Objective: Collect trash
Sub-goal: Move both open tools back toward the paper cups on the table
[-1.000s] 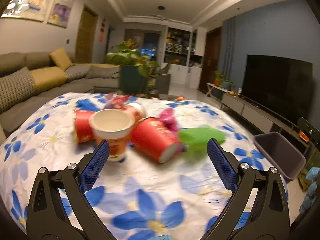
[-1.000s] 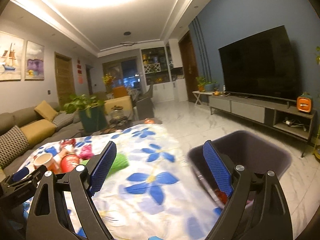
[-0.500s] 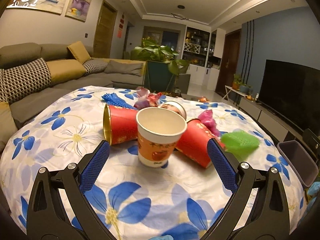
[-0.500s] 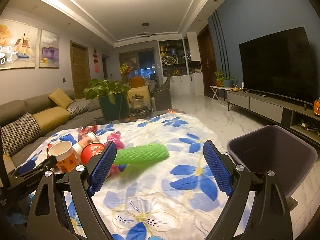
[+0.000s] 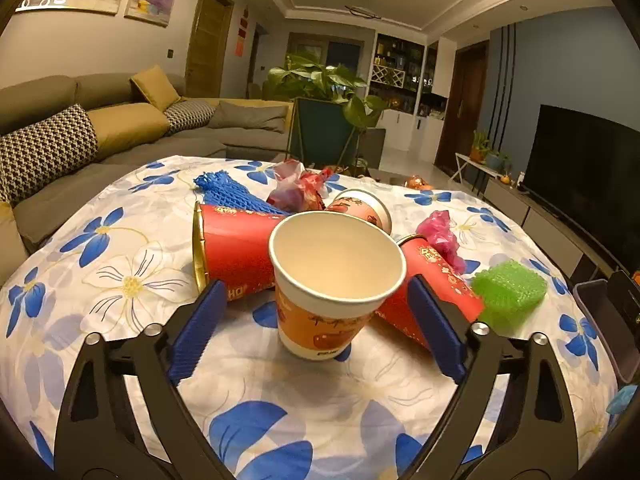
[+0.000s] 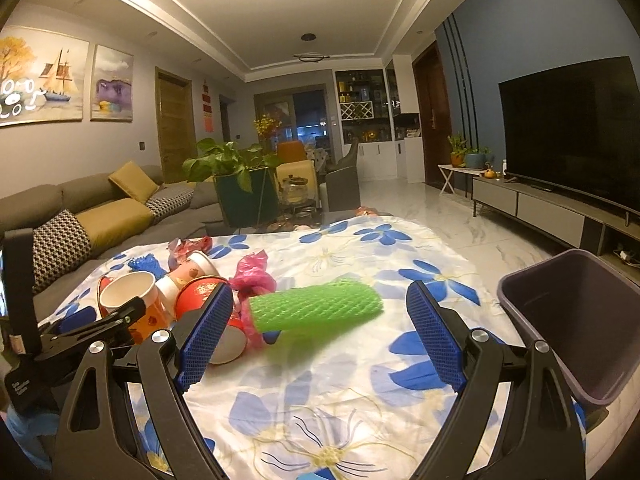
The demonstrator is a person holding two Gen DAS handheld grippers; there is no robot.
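The left gripper (image 5: 316, 320) is open wide, and nothing is in it. An orange paper cup (image 5: 332, 280) stands up straight between its two blue fingers (image 5: 198, 330), and neither finger touches it. Just behind the cup, two red cups lie on their sides: one red cup on the left (image 5: 236, 248) and one red cup on the right (image 5: 436, 284). A green foam net (image 5: 508, 288) sits to the right of them. Farther back are a third paper cup on its side (image 5: 360, 206), a pink plastic bag (image 5: 440, 236), a blue net (image 5: 228, 194) and a crumpled red wrapper (image 5: 298, 190).

The right gripper (image 6: 320, 328) is open wide too, and holds nothing. The green foam net (image 6: 316, 306) lies on the flowered cloth (image 6: 320, 400) just past its fingers, a bit toward the left one. The dark trash bin (image 6: 576, 320) stands to the right, beside the table edge. The cups sit off to the left.
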